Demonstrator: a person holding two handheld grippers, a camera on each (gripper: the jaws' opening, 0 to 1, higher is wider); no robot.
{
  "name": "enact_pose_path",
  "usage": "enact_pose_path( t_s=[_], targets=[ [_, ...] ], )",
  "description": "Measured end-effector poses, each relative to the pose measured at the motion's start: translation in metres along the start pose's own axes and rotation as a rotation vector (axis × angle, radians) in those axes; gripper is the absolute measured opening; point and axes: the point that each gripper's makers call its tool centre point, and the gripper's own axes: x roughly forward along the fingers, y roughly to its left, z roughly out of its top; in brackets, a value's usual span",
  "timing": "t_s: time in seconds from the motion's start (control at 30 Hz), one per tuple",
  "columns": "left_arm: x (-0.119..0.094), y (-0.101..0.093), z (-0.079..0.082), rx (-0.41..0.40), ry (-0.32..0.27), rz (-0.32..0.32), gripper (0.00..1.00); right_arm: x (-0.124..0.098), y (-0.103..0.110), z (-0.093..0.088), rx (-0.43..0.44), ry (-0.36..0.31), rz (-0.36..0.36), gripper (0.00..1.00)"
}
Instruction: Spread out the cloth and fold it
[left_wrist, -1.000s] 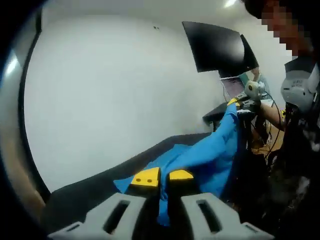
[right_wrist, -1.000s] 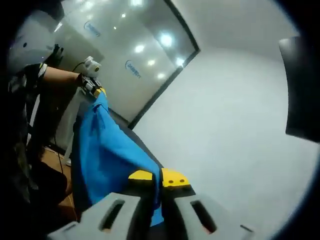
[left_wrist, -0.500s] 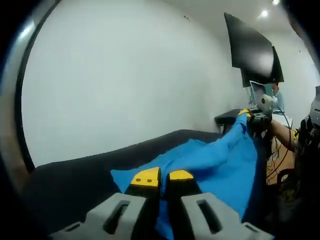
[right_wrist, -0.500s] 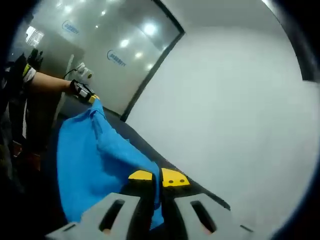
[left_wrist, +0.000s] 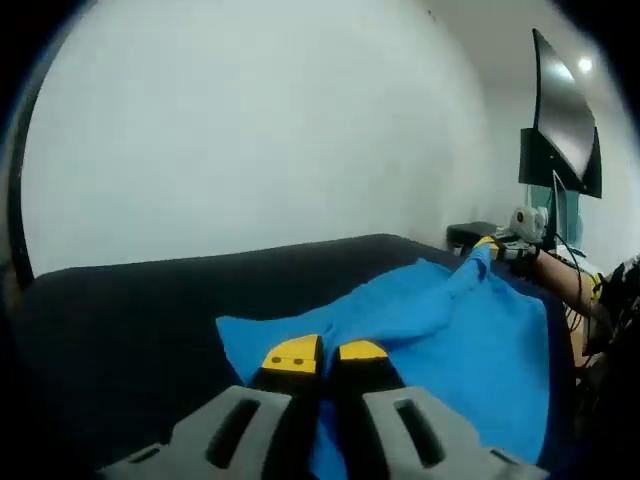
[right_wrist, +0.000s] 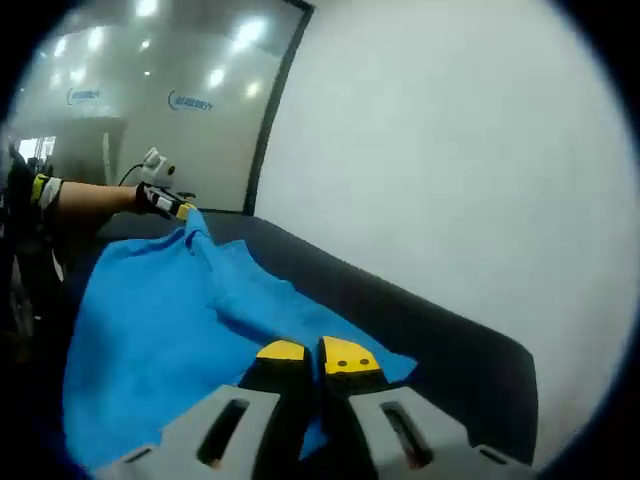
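Both tongs were clamped on corners of the blue cloth: the left gripper (left_wrist: 325, 352) at bottom centre of the left gripper view, the right gripper (right_wrist: 305, 352) at bottom centre of the right gripper view, yellow tips pressed together with fabric between. That cloth (left_wrist: 450, 330) was plain bright blue, rumpled with soft folds, stretched between the two grippers over the dark table (left_wrist: 120, 310). Its long axis ran from lower centre toward the far gripper at mid right in the left gripper view

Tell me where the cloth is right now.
The cloth is stretched over the dark table, one corner pinched in the left gripper and the other in the right gripper.
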Motion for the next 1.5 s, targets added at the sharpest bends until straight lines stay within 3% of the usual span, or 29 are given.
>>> enact_pose_path(
  t_s=[0.27, 0.37, 0.53, 0.63, 0.7, 0.83, 0.87, 0.9, 0.97, 1.0, 1.07, 1.13, 1.17, 1.23, 1.3, 1.37, 1.4, 1.47, 1.5],
  targets=[
    [0.042, 0.043, -0.034, -0.1, 0.047, 0.03, 0.02, 0.046, -0.016, -0.039, 0.057, 0.087, 0.068, 0.01],
    [0.047, 0.046, -0.044, -0.164, 0.033, 0.031, 0.02, 0.059, -0.018, -0.046, 0.08, 0.106, 0.099, 0.01],
    [0.056, 0.064, -0.036, -0.18, 0.014, 0.085, 0.03, 0.075, -0.031, -0.046, 0.139, 0.073, 0.106, 0.01],
    [0.064, 0.088, -0.042, -0.084, 0.02, 0.165, 0.23, 0.082, -0.045, -0.058, 0.155, 0.088, 0.048, 0.09],
    [0.06, 0.088, -0.036, -0.125, -0.022, 0.136, 0.29, 0.078, -0.049, -0.056, 0.219, 0.06, 0.017, 0.13],
    [0.043, 0.088, 0.007, -0.251, -0.216, 0.076, 0.37, 0.065, -0.061, -0.037, 0.207, -0.01, 0.004, 0.18],
    [0.037, 0.082, 0.018, -0.218, -0.268, 0.062, 0.36, 0.06, -0.065, -0.03, 0.176, -0.034, -0.001, 0.21],
    [0.037, 0.075, 0.024, -0.146, -0.278, 0.052, 0.33, 0.056, -0.066, -0.025, 0.116, -0.032, 0.0, 0.25],
    [0.042, 0.049, 0.025, 0.107, -0.226, 0.014, 0.28, 0.051, -0.061, -0.015, 0.0, -0.001, 0.008, 0.3],
    [0.046, 0.04, 0.022, 0.217, -0.184, 0.0, 0.3, 0.051, -0.054, -0.004, -0.045, -0.026, 0.016, 0.31],
    [0.05, 0.022, 0.019, 0.329, -0.168, -0.026, 0.32, 0.055, -0.03, 0.016, -0.075, -0.089, 0.084, 0.31],
    [0.049, 0.0, 0.02, 0.344, -0.221, -0.116, 0.32, 0.065, 0.0, 0.018, -0.149, -0.08, 0.174, 0.32],
    [0.049, -0.004, 0.015, 0.343, -0.216, -0.133, 0.32, 0.071, 0.014, 0.012, -0.211, -0.043, 0.204, 0.32],
    [0.054, 0.005, 0.002, 0.377, -0.178, -0.095, 0.32, 0.086, 0.033, -0.004, -0.331, 0.006, 0.239, 0.29],
    [0.062, 0.011, -0.014, 0.404, -0.102, -0.071, 0.31, 0.097, 0.037, -0.017, -0.41, 0.041, 0.209, 0.23],
    [0.072, 0.011, -0.012, 0.376, -0.13, -0.058, 0.3, 0.111, 0.027, -0.027, -0.428, 0.059, 0.189, 0.2],
    [0.077, 0.014, -0.009, 0.338, -0.141, -0.03, 0.29, 0.115, 0.025, -0.02, -0.384, 0.01, 0.171, 0.18],
    [0.087, 0.044, -0.007, 0.295, -0.146, 0.113, 0.28, 0.121, 0.012, -0.019, -0.313, 0.009, 0.105, 0.18],
    [0.086, 0.06, -0.015, 0.343, -0.081, 0.195, 0.27, 0.123, 0.004, -0.018, -0.285, 0.002, 0.073, 0.18]
  ],
)
